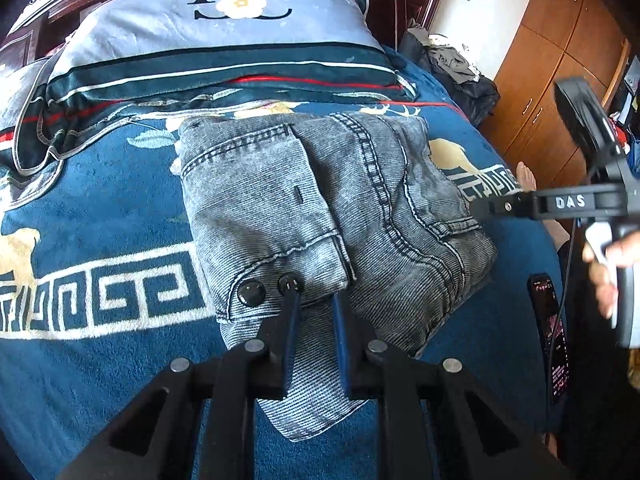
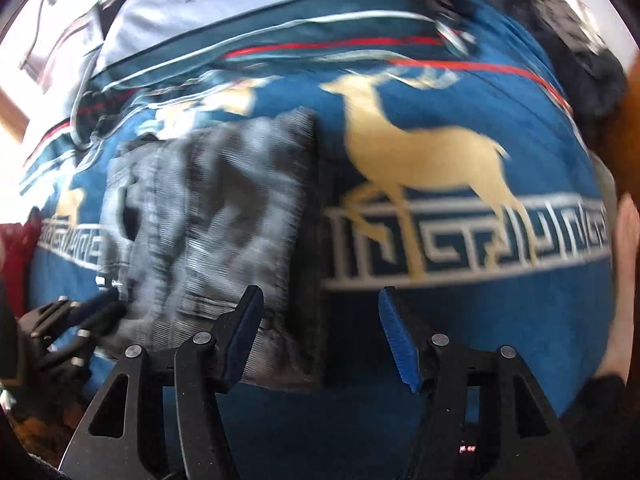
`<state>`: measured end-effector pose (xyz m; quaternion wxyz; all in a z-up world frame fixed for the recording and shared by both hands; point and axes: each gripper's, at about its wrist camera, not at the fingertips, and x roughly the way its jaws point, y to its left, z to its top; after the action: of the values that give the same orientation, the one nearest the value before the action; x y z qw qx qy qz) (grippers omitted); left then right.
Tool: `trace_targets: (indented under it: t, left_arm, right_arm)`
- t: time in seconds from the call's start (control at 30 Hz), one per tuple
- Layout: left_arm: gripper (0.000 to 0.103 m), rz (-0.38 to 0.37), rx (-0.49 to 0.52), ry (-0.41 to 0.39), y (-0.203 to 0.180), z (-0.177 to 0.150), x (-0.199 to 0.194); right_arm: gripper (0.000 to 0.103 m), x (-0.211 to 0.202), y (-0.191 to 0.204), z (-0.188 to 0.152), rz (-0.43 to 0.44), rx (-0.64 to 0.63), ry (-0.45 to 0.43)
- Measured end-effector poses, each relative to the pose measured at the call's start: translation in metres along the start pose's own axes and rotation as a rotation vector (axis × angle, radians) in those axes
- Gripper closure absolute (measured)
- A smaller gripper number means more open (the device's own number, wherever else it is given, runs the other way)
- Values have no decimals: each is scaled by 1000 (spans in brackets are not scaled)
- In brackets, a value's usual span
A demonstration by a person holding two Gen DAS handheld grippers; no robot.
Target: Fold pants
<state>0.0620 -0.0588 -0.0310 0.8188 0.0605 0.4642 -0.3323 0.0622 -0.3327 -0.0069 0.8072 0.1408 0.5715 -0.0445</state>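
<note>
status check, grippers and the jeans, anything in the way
Left gripper shut on the jeans near the waistband. Right gripper open, nothing between the jaws. Jeans folded on the blanket. Phone at bed edge, clear of the fold.

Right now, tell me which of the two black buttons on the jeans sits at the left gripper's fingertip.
The right-hand button, touching the left gripper's left fingertip. The other button sits clear, farther left on the jeans waistband.
</note>
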Motion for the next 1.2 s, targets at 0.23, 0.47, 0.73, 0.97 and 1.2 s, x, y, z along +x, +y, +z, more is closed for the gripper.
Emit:
trace_targets:
  t: [0.23,0.47,0.73,0.97,1.2]
  left_arm:
    - [85,-2,1,-39,-5,-7,-19]
    - [85,-51,-91,-21,9,-17,-16]
    - [85,-65,-108,-6,13,-21,-8]
    - [85,-81,-124,-10,18,-23,-7]
    - [85,-70,-113,-9,15,-23,-7]
  right_arm:
    - [69,-7,-2,-28,256,102,-95]
    - [69,-11,-4,-58,324,186,-136]
    - [69,12,-24,-58,429,375,-101]
    - [89,14,-22,-67,396,414,-115]
    - [91,-19,28,-67,61,143,-251]
